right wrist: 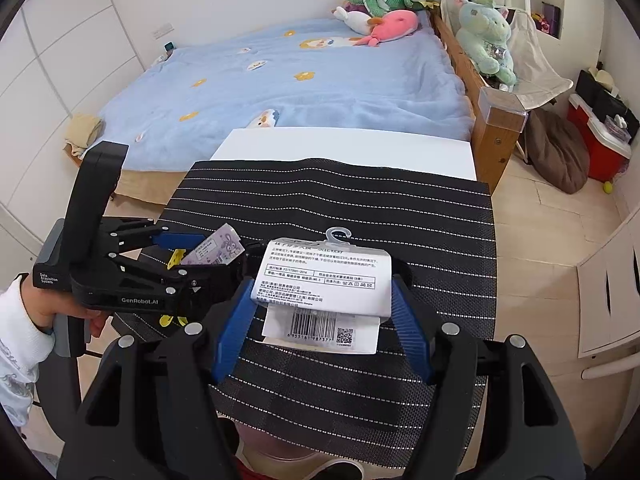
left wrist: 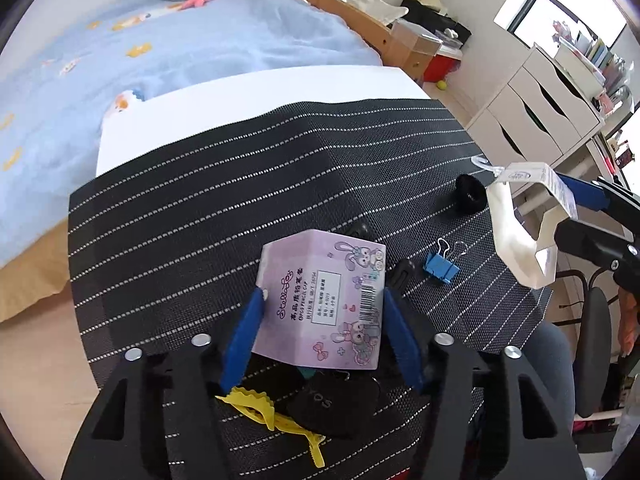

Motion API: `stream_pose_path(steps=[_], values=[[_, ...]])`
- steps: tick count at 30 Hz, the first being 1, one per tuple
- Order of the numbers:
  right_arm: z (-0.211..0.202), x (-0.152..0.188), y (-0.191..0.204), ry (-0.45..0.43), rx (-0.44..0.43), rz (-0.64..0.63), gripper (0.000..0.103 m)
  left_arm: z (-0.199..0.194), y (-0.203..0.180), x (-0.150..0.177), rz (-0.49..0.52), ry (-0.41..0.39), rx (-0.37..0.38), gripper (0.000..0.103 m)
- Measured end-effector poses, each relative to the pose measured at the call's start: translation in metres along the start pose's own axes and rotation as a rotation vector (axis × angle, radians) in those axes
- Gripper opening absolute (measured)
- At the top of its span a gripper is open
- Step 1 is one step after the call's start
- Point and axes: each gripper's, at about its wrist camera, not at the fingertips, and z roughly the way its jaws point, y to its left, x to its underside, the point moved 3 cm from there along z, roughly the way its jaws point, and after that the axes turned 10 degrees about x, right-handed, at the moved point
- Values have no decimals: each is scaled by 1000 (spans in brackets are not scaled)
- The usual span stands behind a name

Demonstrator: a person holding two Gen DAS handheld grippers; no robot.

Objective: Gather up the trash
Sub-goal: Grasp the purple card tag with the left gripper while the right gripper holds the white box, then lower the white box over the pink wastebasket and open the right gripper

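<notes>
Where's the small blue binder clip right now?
In the left wrist view, the blue binder clip lies on the striped black mat, right of the purple cartoon card.

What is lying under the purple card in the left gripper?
Under the purple card, between the left gripper's fingers, a black pouch and a yellow zigzag strip lie on the striped mat. The card covers the pouch's far end and whatever else lies beneath.
</notes>
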Motion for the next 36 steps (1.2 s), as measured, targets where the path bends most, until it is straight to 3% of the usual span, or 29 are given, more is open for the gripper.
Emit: stream_pose_path(steps=[4, 22, 36], values=[[0, 1, 2, 1, -2, -3, 66, -1, 0, -2, 6, -1, -7, 39], [-13, 3, 10, -28, -12, -22, 66, -43, -18, -1, 63, -109, -46, 36], [-62, 24, 19, -104, -22, -67, 66, -96, -60, 34, 131, -220, -44, 36]])
